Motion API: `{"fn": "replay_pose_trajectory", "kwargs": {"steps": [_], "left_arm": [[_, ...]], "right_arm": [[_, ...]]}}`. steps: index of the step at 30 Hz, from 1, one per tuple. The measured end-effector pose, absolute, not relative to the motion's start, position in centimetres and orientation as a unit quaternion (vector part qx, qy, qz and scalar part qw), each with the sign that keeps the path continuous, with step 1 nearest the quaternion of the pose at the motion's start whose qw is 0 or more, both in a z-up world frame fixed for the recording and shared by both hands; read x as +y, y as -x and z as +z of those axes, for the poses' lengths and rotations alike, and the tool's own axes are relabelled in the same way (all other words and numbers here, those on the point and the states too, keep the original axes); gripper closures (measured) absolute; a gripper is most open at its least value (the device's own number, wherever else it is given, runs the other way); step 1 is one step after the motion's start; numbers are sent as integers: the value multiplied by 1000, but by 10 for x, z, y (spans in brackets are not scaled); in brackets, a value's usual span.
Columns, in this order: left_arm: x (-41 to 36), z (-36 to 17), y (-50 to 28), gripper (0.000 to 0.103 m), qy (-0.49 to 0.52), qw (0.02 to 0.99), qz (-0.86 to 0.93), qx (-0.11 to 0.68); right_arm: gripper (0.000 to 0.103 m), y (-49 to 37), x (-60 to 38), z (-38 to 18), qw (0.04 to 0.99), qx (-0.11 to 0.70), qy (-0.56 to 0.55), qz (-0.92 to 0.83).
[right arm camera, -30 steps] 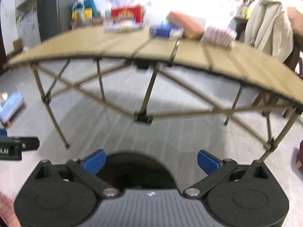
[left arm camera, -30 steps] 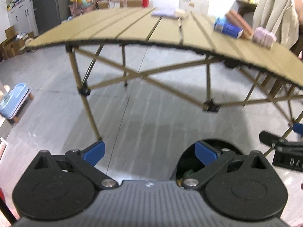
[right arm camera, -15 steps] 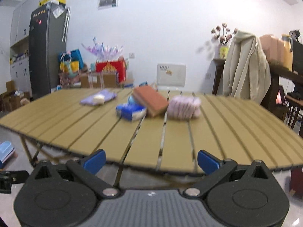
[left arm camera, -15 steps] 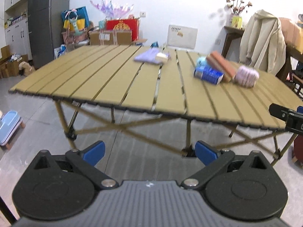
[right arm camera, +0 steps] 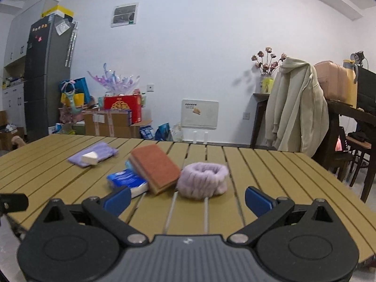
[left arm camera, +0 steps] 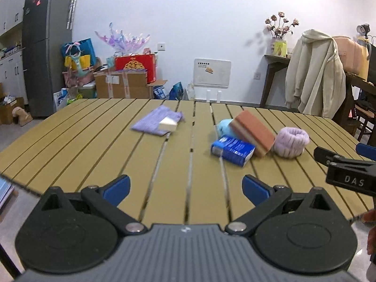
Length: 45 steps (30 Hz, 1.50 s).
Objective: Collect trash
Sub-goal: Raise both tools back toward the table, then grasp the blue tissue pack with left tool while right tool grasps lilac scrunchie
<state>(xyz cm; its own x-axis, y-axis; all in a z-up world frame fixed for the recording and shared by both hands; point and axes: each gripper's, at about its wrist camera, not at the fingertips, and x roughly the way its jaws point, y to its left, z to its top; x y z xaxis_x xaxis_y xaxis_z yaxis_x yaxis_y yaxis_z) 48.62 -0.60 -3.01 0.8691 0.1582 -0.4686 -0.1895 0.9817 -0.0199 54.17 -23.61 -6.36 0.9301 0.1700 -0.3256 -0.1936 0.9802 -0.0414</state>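
On the slatted tan table lie a blue tissue pack, an orange sponge block leaning on it, a light blue thing behind, a lilac fluffy band, and a purple cloth with a white wedge. My left gripper is open and empty above the table's near edge. My right gripper is open and empty, just short of the fluffy band, sponge and tissue pack. The right gripper also shows in the left wrist view.
A chair with a beige coat and a dark side table with a flower vase stand at the right. Cardboard boxes and gift bags and a grey fridge stand against the far wall.
Both grippers have risen from below the table's level to above its near edge. The floor and table legs have left the views; the tabletop objects are now close ahead.
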Motion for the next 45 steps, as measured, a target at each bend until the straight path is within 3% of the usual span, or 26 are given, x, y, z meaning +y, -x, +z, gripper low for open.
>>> {"fn": "replay_pose_trajectory", "kwargs": {"steps": [20,32,33,36,38,40,43,45], "left_arm": [[-33,-58,-635,0,17,957,57,283],[-45,-82,-678,0,3,949,36,314],[-45,-82,-681,0,3,947,39,317],[-41,-84,-691,0,15,944,38,328],[-39,-86,-697,0,23,941,34,335],[-36,-88,-703,0,30,938,33,344],[-32,-94,-711,0,47,931,34,361],[-33,-96,-711,0,38,933,42,357]], "right_arm": [[0,-681,-250,-95,976,201,-36,81],[0,-750,-239,-112,955,285,-39,76],[3,-750,-238,-114,955,284,-38,80],[30,-751,-238,-117,952,287,-48,101],[35,-749,-240,-117,952,284,-52,103],[58,-746,-241,-117,952,279,-60,109],[71,-739,-245,-116,953,270,-69,118],[72,-734,-246,-116,954,266,-70,120]]}}
